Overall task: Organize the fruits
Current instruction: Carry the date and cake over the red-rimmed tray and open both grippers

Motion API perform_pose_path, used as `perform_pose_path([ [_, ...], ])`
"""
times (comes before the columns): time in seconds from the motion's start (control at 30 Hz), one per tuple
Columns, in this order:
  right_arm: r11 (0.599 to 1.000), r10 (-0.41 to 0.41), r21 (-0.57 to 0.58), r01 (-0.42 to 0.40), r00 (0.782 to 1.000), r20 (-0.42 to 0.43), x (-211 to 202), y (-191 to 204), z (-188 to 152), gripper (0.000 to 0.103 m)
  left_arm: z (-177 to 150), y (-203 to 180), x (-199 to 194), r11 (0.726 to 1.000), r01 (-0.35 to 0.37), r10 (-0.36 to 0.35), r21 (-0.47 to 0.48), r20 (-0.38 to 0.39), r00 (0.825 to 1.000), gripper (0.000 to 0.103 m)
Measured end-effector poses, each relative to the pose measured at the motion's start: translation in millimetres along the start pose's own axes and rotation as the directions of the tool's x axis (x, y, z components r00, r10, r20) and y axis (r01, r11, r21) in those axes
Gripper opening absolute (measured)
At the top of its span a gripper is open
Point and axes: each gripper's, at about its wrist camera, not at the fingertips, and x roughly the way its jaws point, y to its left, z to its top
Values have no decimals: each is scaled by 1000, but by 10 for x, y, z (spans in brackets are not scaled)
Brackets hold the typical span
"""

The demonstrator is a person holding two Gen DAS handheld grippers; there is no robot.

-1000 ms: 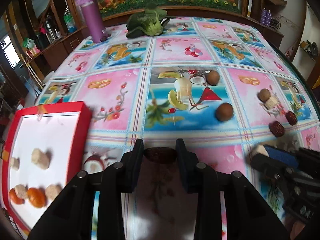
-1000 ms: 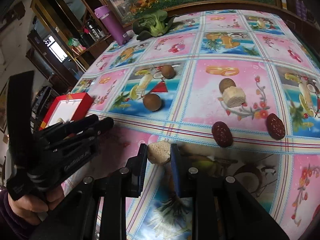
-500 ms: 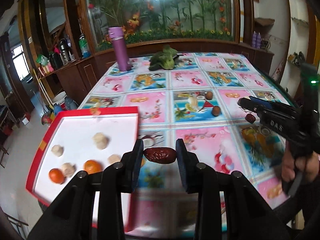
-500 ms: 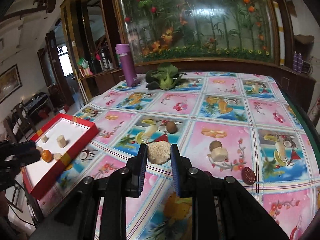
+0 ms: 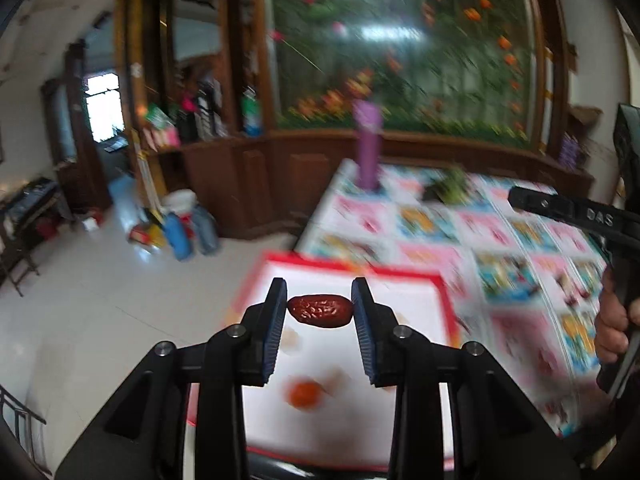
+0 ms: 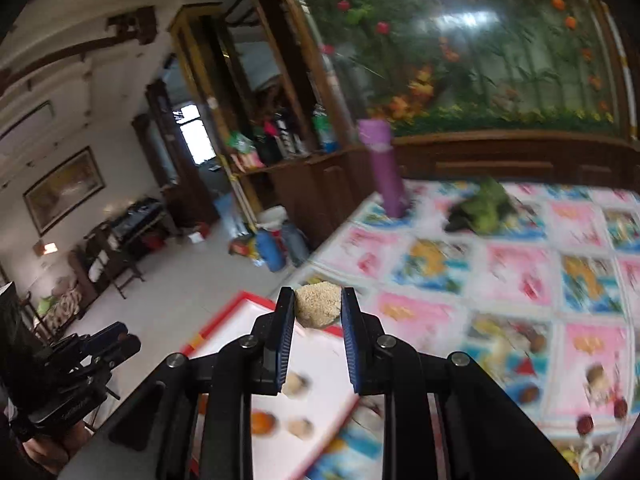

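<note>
fruit-print tablecloth (image 6: pixel 516 276) under red tray (image 5: pixel 400 304); hand-held grippers pinching date (image 5: pixel 321 311), beige lump (image 6: pixel 318 305)

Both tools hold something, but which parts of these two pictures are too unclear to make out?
- Left wrist view: motion blur smears the red-rimmed white tray; only one orange blob reads, and the fingers hide the tray's near part.
- Right wrist view: small brown fruits on the patterned tablecloth are blurred.

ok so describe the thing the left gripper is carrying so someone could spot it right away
Find the red-rimmed white tray at the near corner of the patterned table. Above it, the left gripper pinches a date end to end. It is dark red, oblong and wrinkled, unlike the round orange fruit lying in the tray.
</note>
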Motion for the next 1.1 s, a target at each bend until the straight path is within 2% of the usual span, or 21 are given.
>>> perform_pose_path([
  [0.07,998,56,-10,-56,998,25,16,256,256,22,311,219,-121,999,-39,39,-12,61,997,35],
  [0.13,996,80,-36,-78,996,44,14,465,459,22,599,330,-256,998,-68,67,2,125,990,35],
  [0.23,991,113,-80,-106,990,81,5,763,703,22,997,463,-467,994,-112,111,-7,226,968,35],
  [0.33,989,118,-89,-116,993,13,230,864,627,22,1139,500,-473,991,-129,129,-19,265,955,35],
  [0.4,988,122,-86,-132,986,-111,585,857,389,22,1047,498,-253,995,-99,103,-30,207,973,35],
  [0.43,989,113,-76,-126,981,-157,745,825,273,22,936,493,-66,997,-68,72,-36,144,987,35],
  [0.47,991,109,-56,-126,966,-234,978,768,78,22,825,488,109,998,-53,57,-38,88,995,35],
  [0.57,994,103,0,-111,926,-362,1417,595,-336,22,459,480,525,998,-38,36,-50,-49,998,35],
  [0.67,994,109,36,-103,894,-434,1676,470,-584,21,96,451,844,998,-26,17,-57,-153,988,35],
  [0.87,996,71,-14,-91,855,-513,1954,500,-857,21,-366,329,1168,999,-7,-8,-49,-299,954,35],
  [1.03,996,58,-30,-88,837,-544,1955,600,-1005,21,-549,417,1254,997,-36,10,-64,-358,933,35],
  [1.1,995,43,-57,-87,842,-538,1929,650,-1031,21,-631,422,1281,997,-36,7,-70,-384,923,35],
])
